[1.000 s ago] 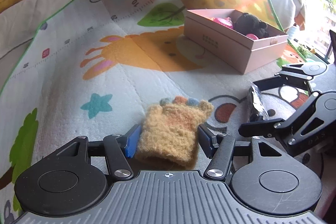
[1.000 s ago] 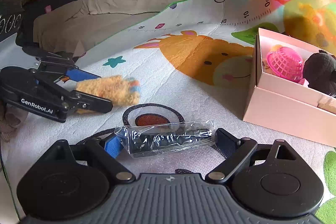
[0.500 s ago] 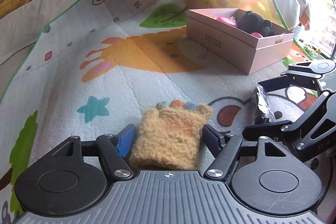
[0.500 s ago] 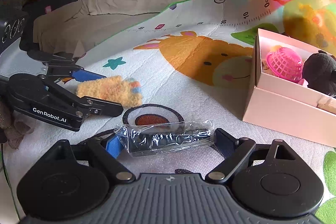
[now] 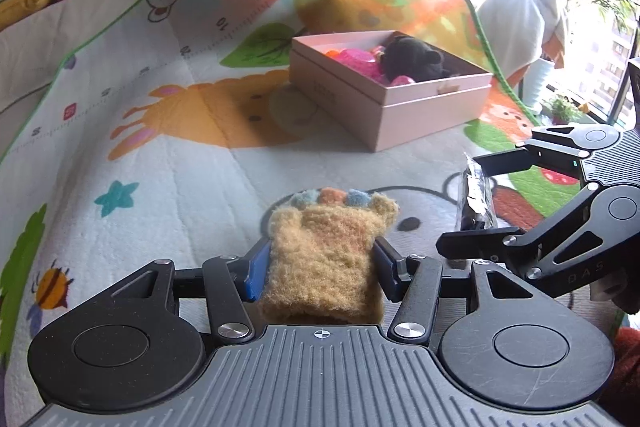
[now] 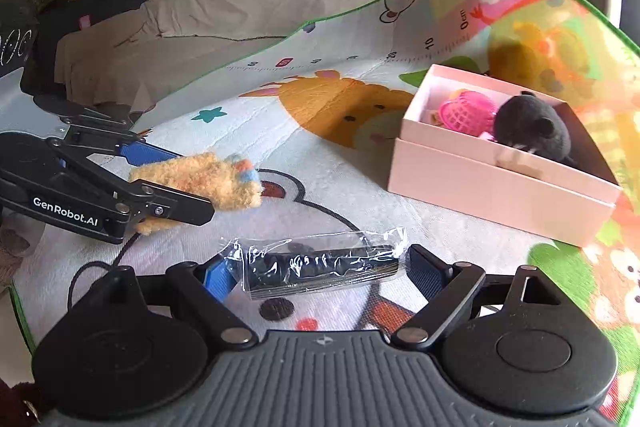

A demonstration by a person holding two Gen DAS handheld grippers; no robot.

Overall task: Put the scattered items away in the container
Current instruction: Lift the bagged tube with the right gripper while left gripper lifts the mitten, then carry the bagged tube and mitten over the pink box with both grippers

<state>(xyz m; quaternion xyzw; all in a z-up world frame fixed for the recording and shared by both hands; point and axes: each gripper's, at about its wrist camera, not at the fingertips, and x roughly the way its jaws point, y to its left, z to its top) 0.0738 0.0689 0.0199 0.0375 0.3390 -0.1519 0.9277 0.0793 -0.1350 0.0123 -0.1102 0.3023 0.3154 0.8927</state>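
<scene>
Two grips: both loads look lifted off the play mat (image 5: 168,187), shadows unclear.
Left gripper (image 5: 320,263): jaws just closed in, clamped on fuzzy paw mitt (image 5: 324,259).
Right gripper (image 6: 320,267): jaws clamped on wrapped black packet (image 6: 320,265).
Change: pink box (image 6: 492,195) nearer now.
Room: sofa (image 6: 208,19) behind, plush toys on top.

- "GenRobot.AI" in white on the left gripper (image 6: 176,187), left of frame.
- "0cm", "10", "20" along the play mat (image 6: 320,211) ruler, upper right.
</scene>
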